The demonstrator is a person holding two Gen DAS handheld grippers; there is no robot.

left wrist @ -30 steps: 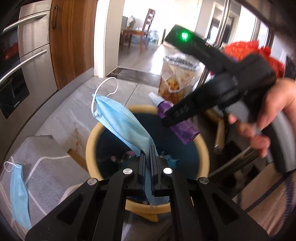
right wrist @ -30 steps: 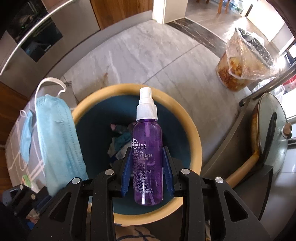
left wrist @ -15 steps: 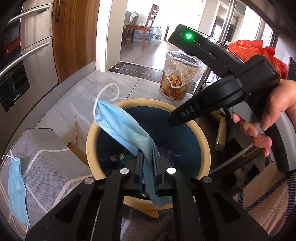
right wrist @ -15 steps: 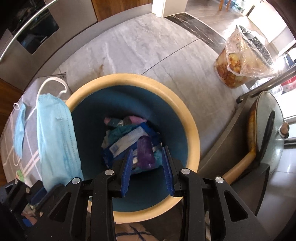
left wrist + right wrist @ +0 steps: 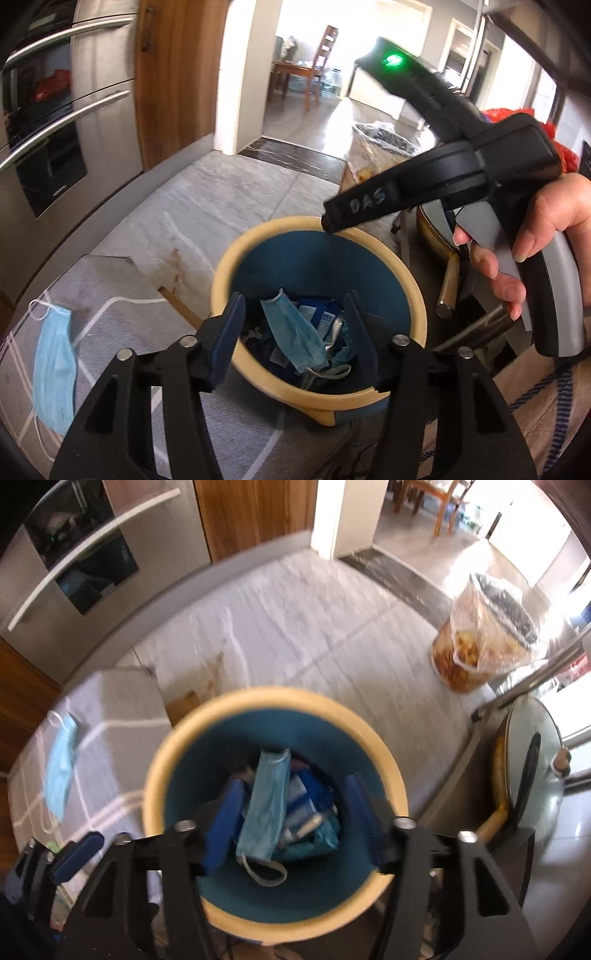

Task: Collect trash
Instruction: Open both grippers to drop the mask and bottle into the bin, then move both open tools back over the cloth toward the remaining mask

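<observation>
A round bin with a cream rim (image 5: 258,236) (image 5: 275,698) and a blue inside stands on the floor below both grippers. A light blue face mask (image 5: 291,336) (image 5: 266,805) lies loose on top of the wrappers inside it. My left gripper (image 5: 295,332) hangs over the bin, its jaws opening with nothing between them. My right gripper (image 5: 295,819) points steeply down into the bin, its jaws also opening and empty. A second blue mask (image 5: 51,365) (image 5: 61,771) lies on the grey rug to the left. I cannot make out the purple spray bottle among the trash.
A hand (image 5: 535,236) holds the right gripper's handle above the bin's right side. A bag-lined food-waste bin (image 5: 480,642) stands on the tiled floor behind. A pan with a lid (image 5: 532,760) sits at the right. Steel oven fronts (image 5: 55,129) line the left.
The right gripper let the purple bottle drop into the bin, then opened wider. The left gripper opened and its mask fell into the bin. Both grippers rose a little.
</observation>
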